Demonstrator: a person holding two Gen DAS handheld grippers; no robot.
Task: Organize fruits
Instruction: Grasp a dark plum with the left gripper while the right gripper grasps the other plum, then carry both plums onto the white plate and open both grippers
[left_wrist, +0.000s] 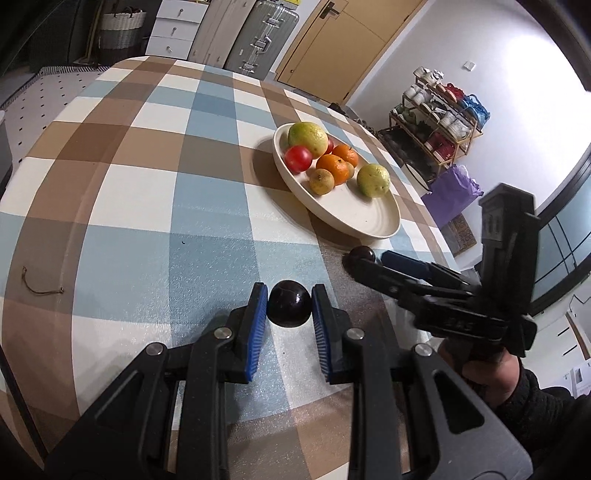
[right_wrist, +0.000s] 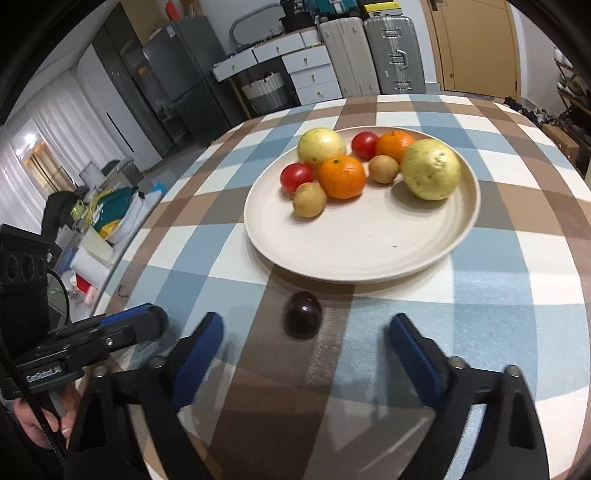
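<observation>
In the left wrist view my left gripper (left_wrist: 289, 295) is shut on a dark plum (left_wrist: 289, 309), its blue pads pressed against both sides, low over the checked tablecloth. A second dark plum (right_wrist: 303, 319) lies on the cloth just in front of the cream plate (right_wrist: 351, 251). My right gripper (right_wrist: 306, 320) stands open around it, and neither pad touches it. The plate (left_wrist: 369, 221) holds two yellow-green fruits, two oranges (right_wrist: 341, 176), two red fruits and small brown ones. From the left wrist view the right gripper (left_wrist: 375, 258) reaches this plum (left_wrist: 362, 254).
A bit of string (left_wrist: 42, 286) lies on the cloth at the left. The table's right edge (left_wrist: 424, 206) runs close behind the plate. My left gripper (right_wrist: 155, 319) sits close beside the right one. Suitcases, drawers and a shoe rack stand beyond the table.
</observation>
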